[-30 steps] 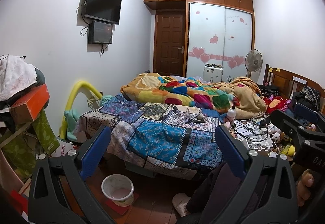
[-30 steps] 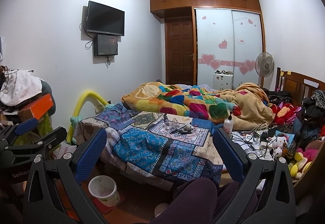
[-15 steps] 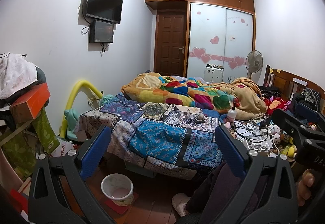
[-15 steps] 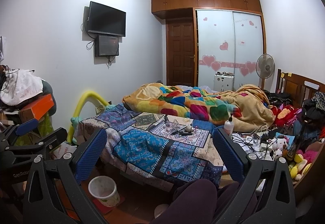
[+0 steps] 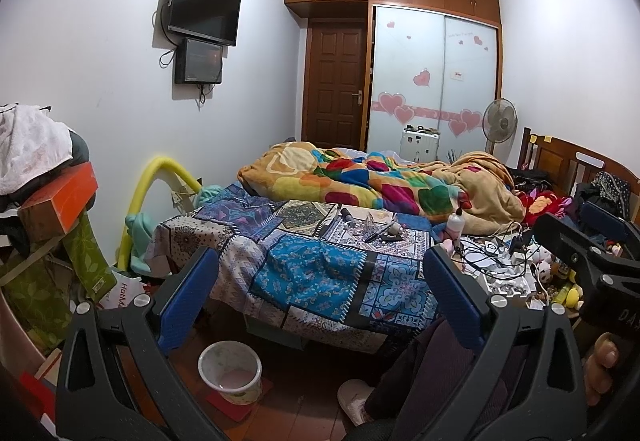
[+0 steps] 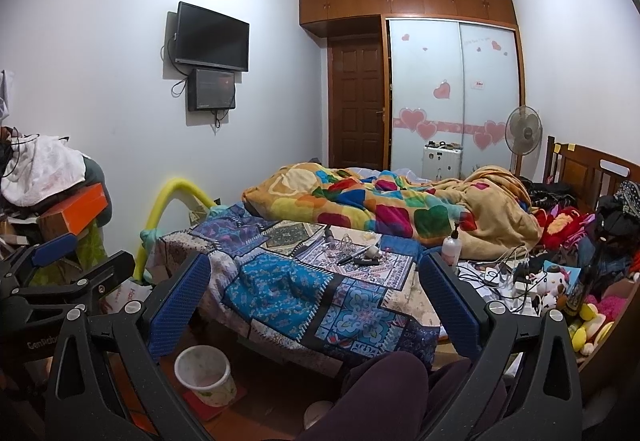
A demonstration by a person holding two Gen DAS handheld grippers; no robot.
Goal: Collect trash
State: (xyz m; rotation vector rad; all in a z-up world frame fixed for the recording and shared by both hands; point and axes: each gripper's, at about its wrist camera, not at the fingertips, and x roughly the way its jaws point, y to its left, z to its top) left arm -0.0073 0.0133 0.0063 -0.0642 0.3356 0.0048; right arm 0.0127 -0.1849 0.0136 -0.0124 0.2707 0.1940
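Observation:
A small white waste bin [image 5: 230,371] stands on the floor in front of the bed; it also shows in the right wrist view [image 6: 205,369]. Small loose items [image 5: 378,229], among them crumpled clear wrapping and dark stick-like things, lie on the patchwork cover; they show in the right wrist view [image 6: 356,251] too. My left gripper [image 5: 320,301] is open and empty, held well short of the bed. My right gripper [image 6: 310,303] is open and empty at about the same height. Each gripper shows at the edge of the other's view.
The bed [image 5: 312,269] carries a colourful heart blanket [image 5: 380,185]. A pump bottle [image 5: 456,227], cables and plush toys [image 6: 552,281] crowd its right side. Stacked boxes and clothes [image 5: 44,177] stand at the left. The person's legs [image 6: 380,393] and a slipper [image 5: 354,397] are below.
Both views have shifted very slightly; the grippers stay open and nothing on the bed has moved.

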